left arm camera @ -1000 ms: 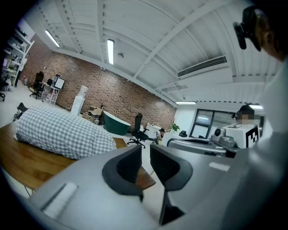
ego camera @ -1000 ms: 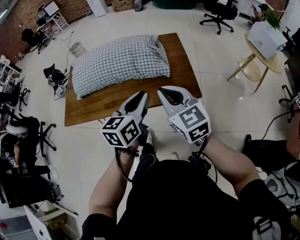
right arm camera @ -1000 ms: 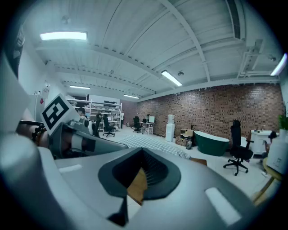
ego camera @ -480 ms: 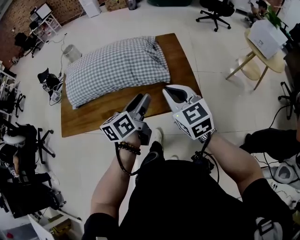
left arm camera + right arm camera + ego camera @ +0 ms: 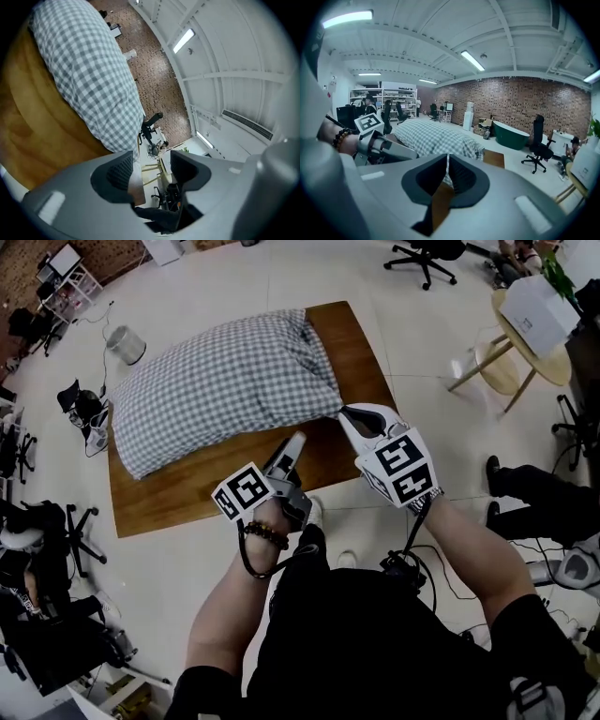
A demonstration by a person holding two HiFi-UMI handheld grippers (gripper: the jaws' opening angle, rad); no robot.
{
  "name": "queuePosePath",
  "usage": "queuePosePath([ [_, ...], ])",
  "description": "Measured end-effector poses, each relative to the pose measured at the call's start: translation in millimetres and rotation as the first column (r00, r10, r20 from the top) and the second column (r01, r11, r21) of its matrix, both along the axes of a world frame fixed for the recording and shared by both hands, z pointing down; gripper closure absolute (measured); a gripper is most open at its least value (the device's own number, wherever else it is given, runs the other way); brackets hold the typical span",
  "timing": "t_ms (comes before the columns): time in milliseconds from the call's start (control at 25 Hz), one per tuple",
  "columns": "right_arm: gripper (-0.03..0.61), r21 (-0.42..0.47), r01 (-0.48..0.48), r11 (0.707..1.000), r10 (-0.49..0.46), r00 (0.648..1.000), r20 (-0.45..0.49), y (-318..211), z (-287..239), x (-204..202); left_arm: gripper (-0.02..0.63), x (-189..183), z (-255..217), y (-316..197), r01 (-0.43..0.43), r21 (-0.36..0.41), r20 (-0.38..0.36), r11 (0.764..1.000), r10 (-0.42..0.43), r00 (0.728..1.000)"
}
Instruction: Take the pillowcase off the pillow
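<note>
white tiled floor [image 5: 441,456], with a low wooden table [image 5: 206,488] at centre. the pillow [image 5: 187,413], fully inside its checked pillowcase [image 5: 253,371], is laid across the table's far half. the left gripper [image 5: 293,448] is held over bare wood just near of the pillow, its jaws just opened and apart, nothing between them. the right gripper [image 5: 350,414] is held at the pillow's near right corner, jaws together, empty. step judged: approach, no fabric gripped yet. next, the case's open end must be found and its hem pinched.
</note>
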State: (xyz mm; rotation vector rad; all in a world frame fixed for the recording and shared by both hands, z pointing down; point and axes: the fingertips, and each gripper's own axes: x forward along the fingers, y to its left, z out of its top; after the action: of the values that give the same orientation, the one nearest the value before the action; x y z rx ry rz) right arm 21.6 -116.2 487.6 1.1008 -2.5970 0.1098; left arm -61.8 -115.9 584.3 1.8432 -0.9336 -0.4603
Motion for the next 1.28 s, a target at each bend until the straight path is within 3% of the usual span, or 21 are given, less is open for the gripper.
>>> queuePosePath([
  [480,0.515,-0.16,-0.051,0.986,0.045,0.998,-0.045,-152.2,64.5,17.7,0.336,11.6,67.8,-123.8,-0.021,-0.183,-0.134,0.983,-0.004,0.991],
  [680,0.512,-0.208,-0.038,0.977,0.021,0.997,-0.08,-196.7,99.8,21.9,0.325,22.1,80.2,-143.2,-0.054,-0.216,-0.169,0.975,0.017,0.985],
  [840,0.486,-0.218,0.02,0.976,-0.05,0.99,-0.129,-225.8,131.2,26.8,0.324,31.9,89.0,-157.7,-0.072,-0.23,-0.178,0.971,0.031,0.984],
  [960,0.457,-0.202,0.095,0.975,-0.134,0.973,-0.187,-239.7,155.6,24.8,0.325,36.5,97.7,-164.6,-0.082,-0.241,-0.175,0.967,0.04,0.984],
  [1080,0.436,-0.223,0.162,0.961,-0.217,0.943,-0.25,-245.0,180.5,21.9,0.331,32.5,108.9,-156.2,-0.053,-0.376,-0.145,0.925,-0.002,0.989],
  [1120,0.431,-0.224,0.182,0.957,-0.242,0.929,-0.281,-246.7,188.1,21.6,0.346,31.4,108.9,-157.3,-0.055,-0.376,-0.147,0.925,-0.001,0.989],
  [1200,0.428,-0.215,0.224,0.951,-0.288,0.895,-0.341,-249.0,200.8,19.6,0.383,31.7,102.6,-168.0,-0.087,-0.277,-0.176,0.957,0.038,0.984],
  [1280,0.425,-0.214,0.267,0.94,-0.331,0.867,-0.373,-247.1,210.9,14.6,0.439,30.1,100.0,-170.6,-0.098,-0.244,-0.182,0.965,0.054,0.982],
])
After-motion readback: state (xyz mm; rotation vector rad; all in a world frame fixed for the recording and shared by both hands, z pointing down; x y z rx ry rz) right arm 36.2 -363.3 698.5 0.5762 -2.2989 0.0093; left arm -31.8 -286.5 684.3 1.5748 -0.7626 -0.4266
